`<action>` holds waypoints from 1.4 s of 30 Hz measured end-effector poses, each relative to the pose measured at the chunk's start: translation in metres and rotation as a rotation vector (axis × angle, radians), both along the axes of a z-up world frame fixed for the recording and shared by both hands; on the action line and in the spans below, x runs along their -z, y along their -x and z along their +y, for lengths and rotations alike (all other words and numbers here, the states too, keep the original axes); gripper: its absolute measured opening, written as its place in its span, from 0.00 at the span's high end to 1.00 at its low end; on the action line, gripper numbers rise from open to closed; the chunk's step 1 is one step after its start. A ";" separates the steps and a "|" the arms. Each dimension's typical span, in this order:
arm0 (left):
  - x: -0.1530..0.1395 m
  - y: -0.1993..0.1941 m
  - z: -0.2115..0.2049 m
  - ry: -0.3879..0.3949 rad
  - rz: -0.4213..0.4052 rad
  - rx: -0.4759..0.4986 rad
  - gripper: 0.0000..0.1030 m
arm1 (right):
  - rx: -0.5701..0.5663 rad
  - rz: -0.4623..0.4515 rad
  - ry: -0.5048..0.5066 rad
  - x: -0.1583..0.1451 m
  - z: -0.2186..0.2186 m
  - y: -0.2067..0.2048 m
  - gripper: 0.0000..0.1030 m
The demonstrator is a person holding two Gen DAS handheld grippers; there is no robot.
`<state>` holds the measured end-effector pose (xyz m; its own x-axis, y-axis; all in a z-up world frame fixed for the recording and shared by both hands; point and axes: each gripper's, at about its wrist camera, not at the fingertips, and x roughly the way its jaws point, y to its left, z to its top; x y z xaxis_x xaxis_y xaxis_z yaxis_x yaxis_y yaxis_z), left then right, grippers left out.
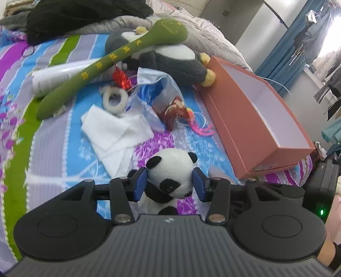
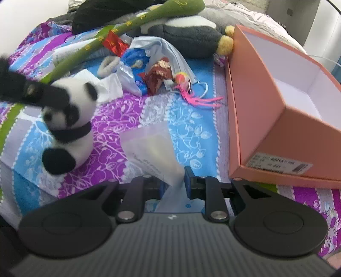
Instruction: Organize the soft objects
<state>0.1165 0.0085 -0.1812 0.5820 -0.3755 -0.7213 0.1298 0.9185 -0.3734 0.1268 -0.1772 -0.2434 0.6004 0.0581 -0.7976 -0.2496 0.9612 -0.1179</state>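
A small plush panda (image 1: 170, 170) sits between the blue pads of my left gripper (image 1: 170, 183), which is shut on its head. In the right wrist view the panda (image 2: 72, 127) is at the left with the left gripper's finger (image 2: 49, 94) across its face. My right gripper (image 2: 173, 183) is shut on a clear plastic bag (image 2: 153, 149) lying on the bedspread. An open orange box (image 1: 255, 110) lies at the right; it also shows in the right wrist view (image 2: 277, 119).
A green plush snake (image 1: 110, 57), a grey penguin plush (image 1: 170, 55), white cloths (image 1: 115, 132), a fuzzy ring (image 1: 115, 100), face masks and plastic bags (image 1: 153, 93) and a pink-tasselled trinket (image 1: 191, 119) lie on the striped bedspread. Dark clothes (image 1: 85, 15) lie behind.
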 end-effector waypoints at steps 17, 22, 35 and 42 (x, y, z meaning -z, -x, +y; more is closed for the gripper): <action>0.009 0.013 0.067 0.120 0.057 -0.287 0.51 | -0.058 0.003 -0.140 0.000 0.004 0.010 0.48; 0.014 0.018 0.083 0.141 0.082 -0.407 0.41 | -0.097 -0.009 -0.206 -0.012 -0.001 0.015 0.35; 0.019 0.040 0.092 0.112 0.120 -0.495 0.23 | -0.110 -0.019 -0.217 -0.006 -0.002 0.005 0.35; 0.016 0.057 0.083 0.107 0.129 -0.508 0.23 | -0.123 0.013 -0.235 0.009 -0.001 -0.001 0.40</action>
